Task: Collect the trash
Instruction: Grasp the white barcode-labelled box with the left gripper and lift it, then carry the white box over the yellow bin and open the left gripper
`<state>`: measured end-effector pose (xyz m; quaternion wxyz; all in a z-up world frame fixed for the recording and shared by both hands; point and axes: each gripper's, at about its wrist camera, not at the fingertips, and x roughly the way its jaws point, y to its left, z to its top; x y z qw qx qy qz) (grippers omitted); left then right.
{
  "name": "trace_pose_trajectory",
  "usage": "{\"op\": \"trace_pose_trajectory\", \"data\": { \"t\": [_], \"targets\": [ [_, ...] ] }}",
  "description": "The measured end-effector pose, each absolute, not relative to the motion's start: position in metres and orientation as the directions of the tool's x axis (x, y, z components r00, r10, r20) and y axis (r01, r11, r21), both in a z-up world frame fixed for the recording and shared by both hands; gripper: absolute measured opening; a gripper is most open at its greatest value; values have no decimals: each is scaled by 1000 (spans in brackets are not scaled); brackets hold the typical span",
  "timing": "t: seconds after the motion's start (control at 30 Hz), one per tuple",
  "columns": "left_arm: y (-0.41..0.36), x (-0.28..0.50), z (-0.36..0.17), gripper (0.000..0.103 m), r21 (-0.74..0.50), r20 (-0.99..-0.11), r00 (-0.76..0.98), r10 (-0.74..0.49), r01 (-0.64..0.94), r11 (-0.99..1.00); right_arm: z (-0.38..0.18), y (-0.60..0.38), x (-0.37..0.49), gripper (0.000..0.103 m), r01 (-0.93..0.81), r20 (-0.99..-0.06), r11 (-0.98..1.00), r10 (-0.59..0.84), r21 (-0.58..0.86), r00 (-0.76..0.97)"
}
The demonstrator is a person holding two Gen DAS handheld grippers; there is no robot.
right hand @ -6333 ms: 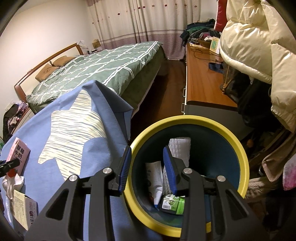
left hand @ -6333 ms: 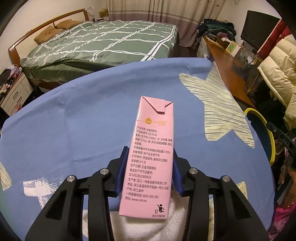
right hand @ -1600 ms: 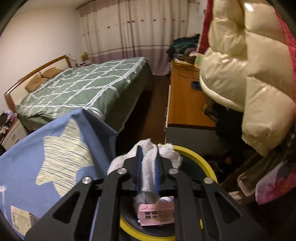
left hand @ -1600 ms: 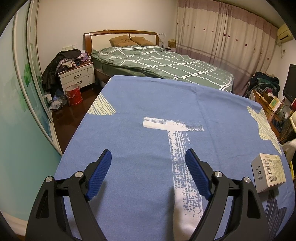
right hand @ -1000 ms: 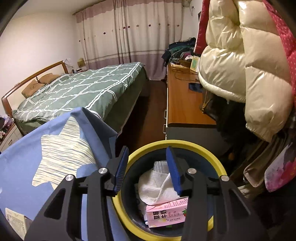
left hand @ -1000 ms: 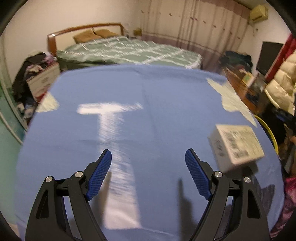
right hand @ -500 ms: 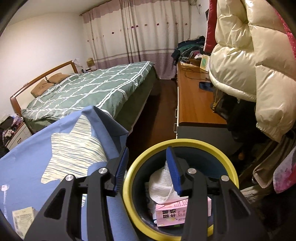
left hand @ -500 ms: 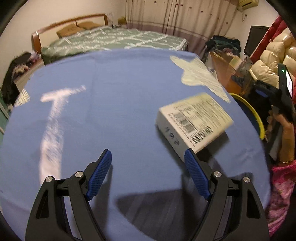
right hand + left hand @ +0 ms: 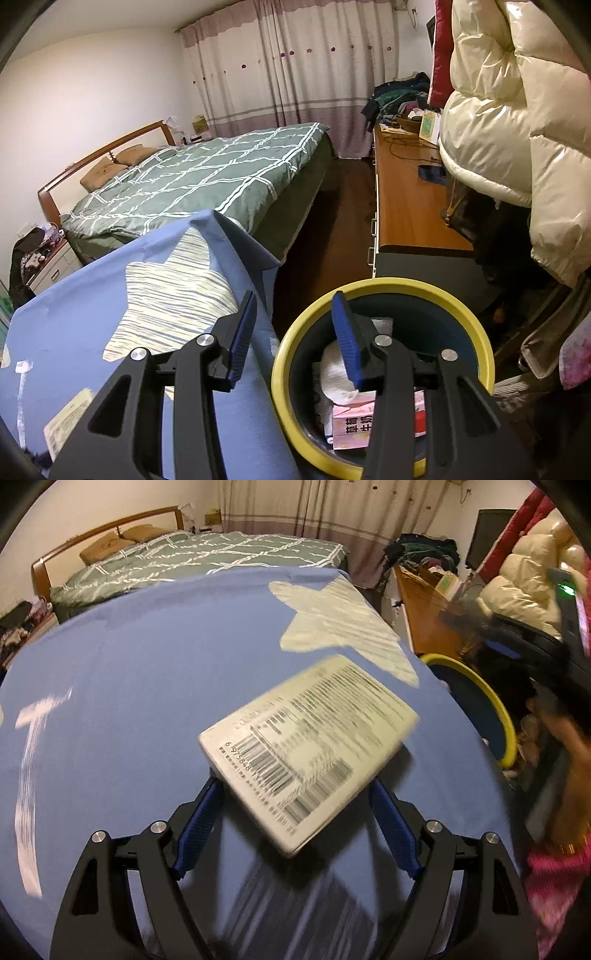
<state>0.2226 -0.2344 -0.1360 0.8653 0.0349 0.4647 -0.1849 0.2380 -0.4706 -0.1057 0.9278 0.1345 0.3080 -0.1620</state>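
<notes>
Left tool (image 9: 295,816): we tilt it steeply down, fingers apart either side of the white barcoded box (image 9: 308,747) on the blue-covered desk (image 9: 147,672).
Right tool (image 9: 293,332): we hold it spread and empty over the yellow-rimmed bin (image 9: 380,286), pink carton (image 9: 354,424) inside.

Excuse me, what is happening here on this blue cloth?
A person is collecting trash with two handheld grippers. The left gripper is open around a flat white cardboard box on the blue star-patterned cloth, not gripping it. The right gripper, open and empty, hovers over the yellow-rimmed bin, which holds a pink carton and white tissue.
</notes>
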Motion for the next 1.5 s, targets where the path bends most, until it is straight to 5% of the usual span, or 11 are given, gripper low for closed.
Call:
{"op": "trace_pose_trajectory", "data": {
  "t": [0.3,0.63,1.07,1.4,1.5],
  "targets": [
    [-258,282,-128,80,-27,-827,513,-232,376,926,-108,-468,242,41,359,-623,921,-193,152,758],
    [-281,328,-100,93,44,-788,515,-338,595,803,-110,-466,242,44,345,-628,925,-176,157,758],
    [-304,366,-106,96,-8,-854,278,-440,838,545,-113,-465,244,45,337,-640,927,-161,163,752],
    [-304,350,-130,95,20,-894,241,-377,864,503,-114,-465,244,46,328,-643,928,-143,177,752],
    [-299,353,-135,85,2,-891,254,-375,830,557,-114,-465,243,46,330,-642,927,-144,178,753]
  ]
}}
